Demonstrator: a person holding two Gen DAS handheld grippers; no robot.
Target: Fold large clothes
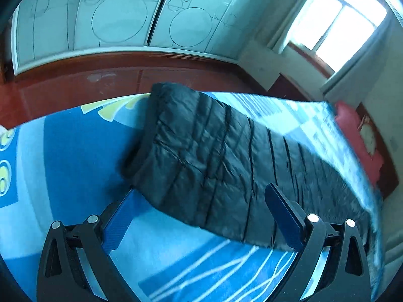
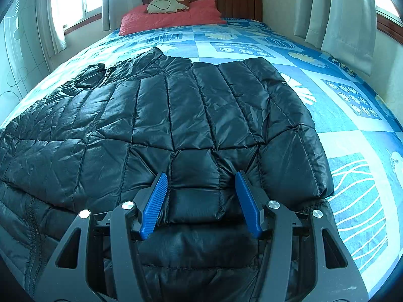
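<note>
Black quilted puffer jacket [image 2: 156, 115] spread flat on the blue patterned bedsheet [image 2: 352, 151], collar end toward the red pillow [image 2: 173, 16], body already partly doubled over itself.

Right gripper [image 2: 201, 196] low on the jacket's near edge, blue fingers [image 2: 157, 201] apart and straddling a raised quilted panel, not yet pinched. Left gripper [image 1: 199, 216] spread wide, hovering off the jacket's other end, one finger over the fabric, the other over bare sheet; nothing held. Left view motion-blurred, so contact there hard to call, probably none.

For a clean fold: close right on the full doubled thickness, not just the top shell, since slick nylon likely to slip. Set left on the matching corner, lift both evenly, carry toward the pillow, lay edge on edge, press air out.
</note>
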